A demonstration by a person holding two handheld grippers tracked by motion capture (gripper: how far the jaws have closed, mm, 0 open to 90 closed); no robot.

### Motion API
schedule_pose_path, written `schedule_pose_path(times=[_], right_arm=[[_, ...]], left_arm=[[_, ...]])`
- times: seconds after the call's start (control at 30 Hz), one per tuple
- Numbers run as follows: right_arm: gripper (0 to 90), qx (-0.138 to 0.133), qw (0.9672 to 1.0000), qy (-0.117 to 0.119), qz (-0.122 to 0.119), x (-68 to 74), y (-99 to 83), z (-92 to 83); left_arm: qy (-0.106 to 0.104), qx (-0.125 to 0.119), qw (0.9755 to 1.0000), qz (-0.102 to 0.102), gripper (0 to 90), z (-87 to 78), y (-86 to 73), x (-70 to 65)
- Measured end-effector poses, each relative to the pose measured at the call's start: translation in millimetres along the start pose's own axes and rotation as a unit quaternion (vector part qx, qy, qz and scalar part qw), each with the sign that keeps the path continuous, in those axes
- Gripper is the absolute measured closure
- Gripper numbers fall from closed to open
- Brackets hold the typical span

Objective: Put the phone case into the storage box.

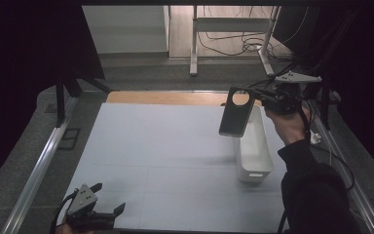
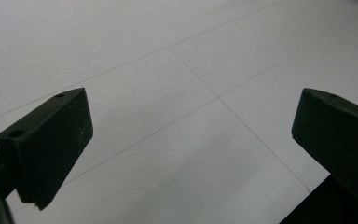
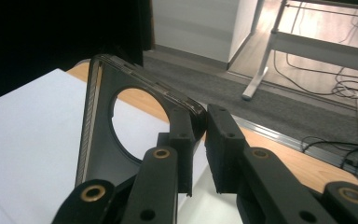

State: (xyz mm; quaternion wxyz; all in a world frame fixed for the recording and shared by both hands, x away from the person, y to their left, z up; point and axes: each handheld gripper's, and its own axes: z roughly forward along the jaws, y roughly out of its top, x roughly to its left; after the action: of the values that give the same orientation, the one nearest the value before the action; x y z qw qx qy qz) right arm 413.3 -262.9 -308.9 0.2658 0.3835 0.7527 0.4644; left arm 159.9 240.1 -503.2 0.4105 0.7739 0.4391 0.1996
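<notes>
A dark phone case [image 1: 237, 117] with a round camera cutout hangs tilted in the air over the far end of a white bin [image 1: 255, 173]. My right gripper [image 1: 259, 100] is shut on the case's upper corner, held up at the right side of the table. In the right gripper view the two jaws pinch the rim of the case [image 3: 98, 130] beside the cutout, at the gripper's tips [image 3: 200, 123]. My left gripper [image 1: 111, 197] rests low at the table's near left edge. Its jaws stand wide apart with nothing between them over the white tabletop [image 2: 193, 135].
The white table surface [image 1: 165, 146] has a wooden strip [image 1: 165, 98] along its far edge. A metal rail [image 1: 39, 165] runs down the left side. Beyond the table stand desk legs [image 1: 194, 44] and loose cables [image 1: 243, 46] on the floor.
</notes>
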Motion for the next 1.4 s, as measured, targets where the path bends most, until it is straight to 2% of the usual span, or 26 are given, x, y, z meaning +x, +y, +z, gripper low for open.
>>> schedule_pose_path(times=[0.33,0.77,1.13,1.4], right_arm=[[80.3,-0.004,0.9997,-0.025,-0.008,-24.3,6.6,3.2],[80.3,-0.010,0.9986,-0.047,-0.021,-49.9,8.0,8.2],[80.3,-0.010,0.9968,-0.069,-0.039,-64.1,4.0,24.2],[80.3,-0.011,0.9957,-0.081,-0.044,-73.8,-0.1,35.0]], left_arm=[[0.000,0.008,0.9999,0.009,0.0,2.0,0.7,-1.6],[0.000,0.013,0.9999,0.011,0.0,2.8,1.2,-2.0],[-0.001,0.013,0.9999,0.008,0.0,3.0,1.4,-1.3],[-0.001,0.013,0.9999,0.006,0.0,3.1,1.2,-0.9]])
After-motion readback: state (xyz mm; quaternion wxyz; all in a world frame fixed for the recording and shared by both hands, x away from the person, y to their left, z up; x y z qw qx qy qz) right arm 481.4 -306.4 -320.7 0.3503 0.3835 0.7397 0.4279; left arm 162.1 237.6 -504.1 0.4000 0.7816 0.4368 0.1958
